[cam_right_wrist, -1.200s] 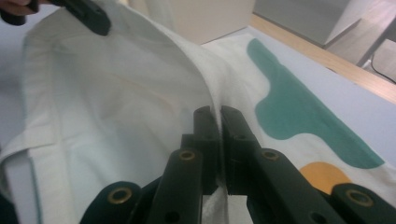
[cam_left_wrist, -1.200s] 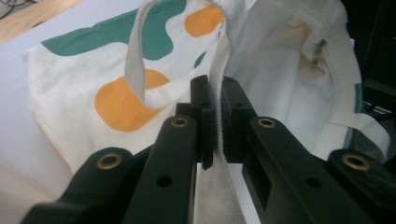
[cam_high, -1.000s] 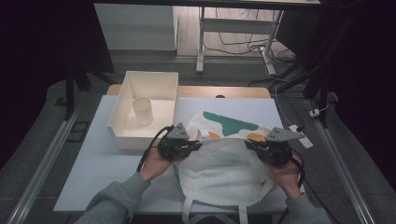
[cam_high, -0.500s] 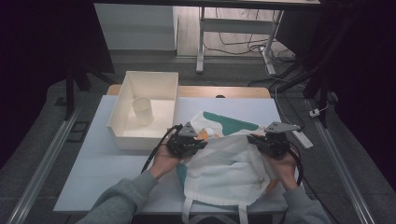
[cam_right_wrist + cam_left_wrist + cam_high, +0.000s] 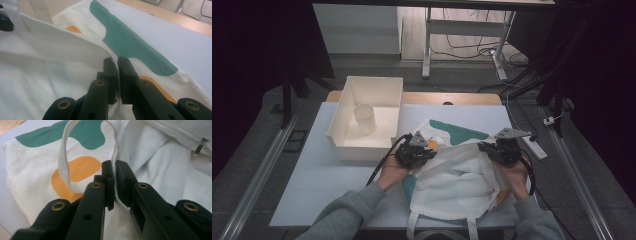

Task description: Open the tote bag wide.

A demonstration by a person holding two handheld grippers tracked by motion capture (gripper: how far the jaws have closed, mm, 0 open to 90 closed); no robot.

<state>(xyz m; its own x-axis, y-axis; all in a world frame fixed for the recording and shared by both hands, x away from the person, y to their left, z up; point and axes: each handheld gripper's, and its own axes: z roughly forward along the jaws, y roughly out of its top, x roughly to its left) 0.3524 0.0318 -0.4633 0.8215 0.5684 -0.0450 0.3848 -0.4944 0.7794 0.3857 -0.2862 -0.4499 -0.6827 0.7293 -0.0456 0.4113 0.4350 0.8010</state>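
A white cloth tote bag (image 5: 457, 180) with teal and orange shapes lies on the white table (image 5: 322, 180). My left gripper (image 5: 424, 151) is at the bag's left side and is shut on its hem (image 5: 115, 157). A strap loop (image 5: 63, 162) hangs beside the jaws. My right gripper (image 5: 492, 149) is at the bag's right side, shut on the upper layer's edge (image 5: 110, 53). Between them the upper layer is held up off the printed lower layer (image 5: 125, 42). A small metal zip pull (image 5: 200, 145) shows inside the bag.
A white bin (image 5: 362, 150) with a white cup (image 5: 364, 118) in it stands at the back left, close to my left gripper. Two straps (image 5: 412, 227) hang over the table's near edge. A wooden strip (image 5: 452, 98) runs behind the table.
Both grippers have moved a little away from the person with the bag's edge in them. The upper layer is lifted and drawn farther over the printed side.
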